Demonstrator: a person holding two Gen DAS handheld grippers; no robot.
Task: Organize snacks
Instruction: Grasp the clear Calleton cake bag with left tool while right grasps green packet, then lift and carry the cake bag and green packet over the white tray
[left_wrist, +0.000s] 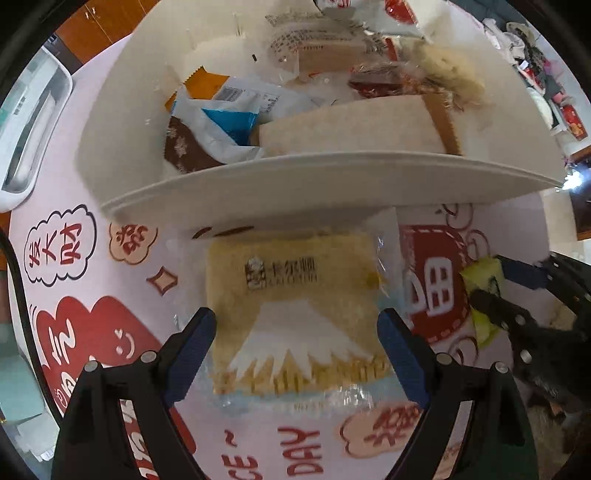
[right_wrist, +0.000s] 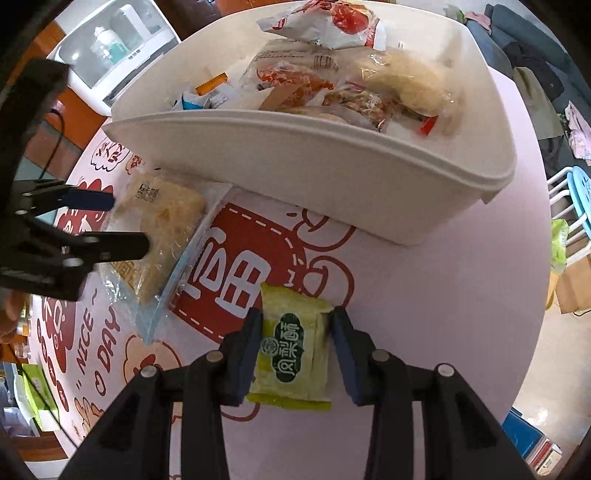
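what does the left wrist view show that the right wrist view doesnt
Only the left wrist view: the left gripper from behind, open astride the mountain-print bread packet, and that print. Only the right wrist view: the right gripper shut on the green snack packet, its label readable, plus a blue stool. Both: the white bin of snacks and the printed tablecloth.

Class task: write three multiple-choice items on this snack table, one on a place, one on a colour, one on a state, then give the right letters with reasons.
1. Where does the clear-wrapped cake packet lie?
A. inside the bin
B. on the table in front of the white bin
C. on a stool

2. What colour is the small packet in the right tongs?
A. yellow-green
B. red
C. blue

3. How are the left tongs?
A. shut on the cake
B. open, astride the cake
C. out of view

Answers: B, it rests on the printed tablecloth; A, its wrapper shows so; B, both pads stand clear of its sides.
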